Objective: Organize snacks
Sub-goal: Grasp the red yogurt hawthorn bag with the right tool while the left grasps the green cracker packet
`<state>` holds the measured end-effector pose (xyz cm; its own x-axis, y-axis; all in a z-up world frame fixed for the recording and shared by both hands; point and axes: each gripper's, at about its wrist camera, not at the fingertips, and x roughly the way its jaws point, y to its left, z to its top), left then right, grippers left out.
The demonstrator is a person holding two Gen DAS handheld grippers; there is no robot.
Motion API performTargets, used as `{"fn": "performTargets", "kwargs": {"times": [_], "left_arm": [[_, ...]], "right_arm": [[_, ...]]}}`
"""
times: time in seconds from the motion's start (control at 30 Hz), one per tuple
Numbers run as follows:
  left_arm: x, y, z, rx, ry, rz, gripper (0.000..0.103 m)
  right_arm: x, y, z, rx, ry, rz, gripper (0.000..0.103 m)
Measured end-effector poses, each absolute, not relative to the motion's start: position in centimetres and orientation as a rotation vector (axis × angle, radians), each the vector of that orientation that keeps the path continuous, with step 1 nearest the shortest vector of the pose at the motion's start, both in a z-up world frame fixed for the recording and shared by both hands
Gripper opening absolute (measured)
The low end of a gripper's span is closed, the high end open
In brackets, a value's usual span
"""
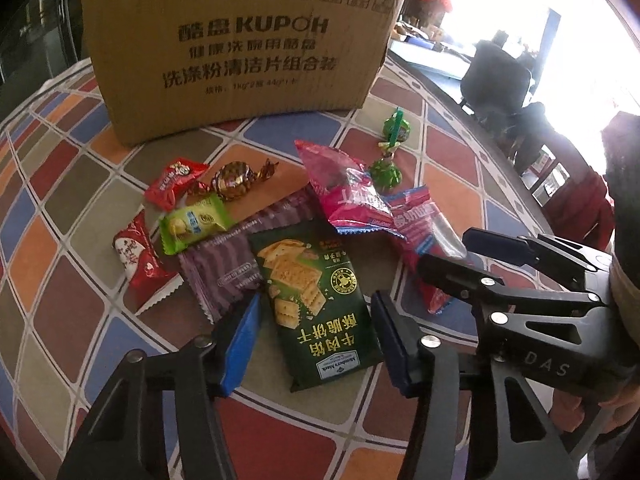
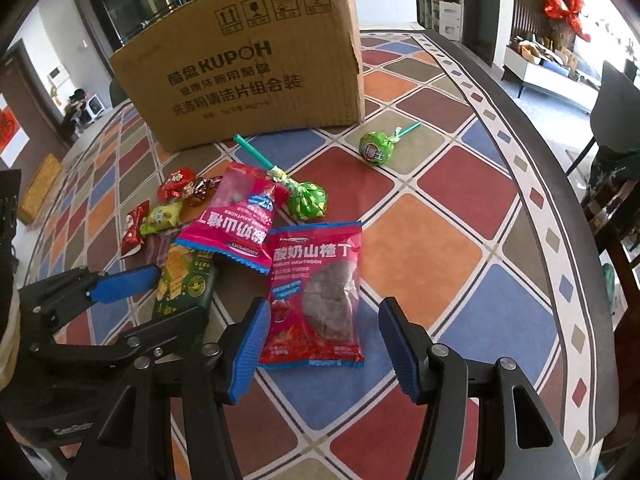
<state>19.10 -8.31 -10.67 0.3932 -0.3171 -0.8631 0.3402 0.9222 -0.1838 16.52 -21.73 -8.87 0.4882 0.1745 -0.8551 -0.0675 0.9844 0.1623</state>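
Snacks heaped on my worktop before cardboard box | left gripper jaws parted astride green cracker packet | right gripper jaws parted astride red hawthorn packet, not touching

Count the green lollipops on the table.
2. One green lollipop lies alone right of the cardboard box; the other lollipop sits behind the pink hawthorn packets. None seem hidden.

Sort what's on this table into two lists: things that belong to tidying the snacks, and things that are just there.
Belongs to the job:
- dark green cracker packet
- pink hawthorn snack bag
- second pink hawthorn bag
- purple striped wafer packet
- two green wrapped lollipops
- small red, green and gold sweets
- brown cardboard box

Just there:
- checked tablecloth
- red bow
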Motion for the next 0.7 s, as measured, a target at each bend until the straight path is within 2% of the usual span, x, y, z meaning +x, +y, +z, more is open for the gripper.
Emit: {"fn": "performTargets", "kwargs": {"times": [0.3,0.7], "left_arm": [[18.91,-8.52,-10.74,0.052,1.094,-0.409,0.052],[19.03,-7.85,-10.72,0.030,1.097,-0.376,0.045]], "right_arm": [[16.91,-21.85,-8.92,0.122,1.051,0.153,0.056],[17.33,-21.16,-9.02,0.107,1.057,0.151,0.056]]}}
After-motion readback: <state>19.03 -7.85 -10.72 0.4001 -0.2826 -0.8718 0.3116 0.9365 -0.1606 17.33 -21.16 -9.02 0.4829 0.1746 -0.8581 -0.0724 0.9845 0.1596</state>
